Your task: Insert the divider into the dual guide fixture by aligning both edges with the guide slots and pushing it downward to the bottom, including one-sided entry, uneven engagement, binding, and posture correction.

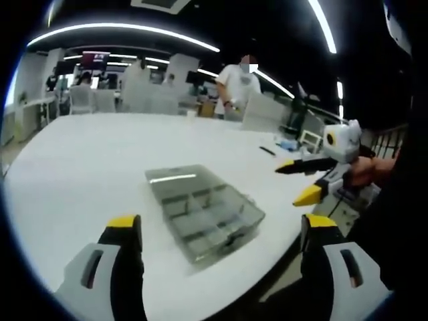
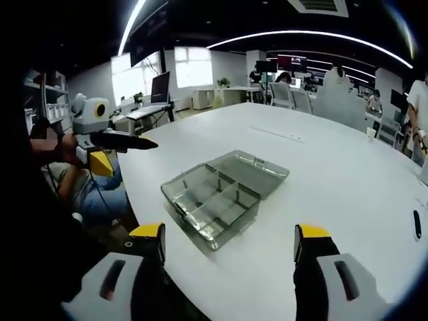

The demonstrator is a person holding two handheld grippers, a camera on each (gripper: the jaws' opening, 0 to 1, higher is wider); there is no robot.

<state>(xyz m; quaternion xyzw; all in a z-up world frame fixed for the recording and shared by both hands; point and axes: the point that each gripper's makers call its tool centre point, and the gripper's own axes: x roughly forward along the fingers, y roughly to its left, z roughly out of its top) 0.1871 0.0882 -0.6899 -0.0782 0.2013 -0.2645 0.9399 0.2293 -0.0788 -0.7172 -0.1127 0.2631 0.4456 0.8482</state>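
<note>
A clear plastic compartment box (image 1: 204, 212) lies near the front edge of the white table (image 1: 93, 160), with thin dividers standing inside it. In the right gripper view the box (image 2: 210, 200) has its lid (image 2: 251, 170) folded open flat behind it. My left gripper (image 1: 222, 227) is open and empty, held short of the box. My right gripper (image 2: 229, 234) is also open and empty, its jaws on either side of the box's near corner. Each gripper appears in the other's view, open and off the table edge: the right gripper (image 1: 289, 184), the left gripper (image 2: 130, 155).
A person (image 1: 239, 83) stands beyond the far side of the table. A dark pen-like item (image 1: 267, 151) and small objects lie at the table's far right. Another small dark object (image 2: 416, 224) rests on the table. Desks, chairs and monitors fill the office behind.
</note>
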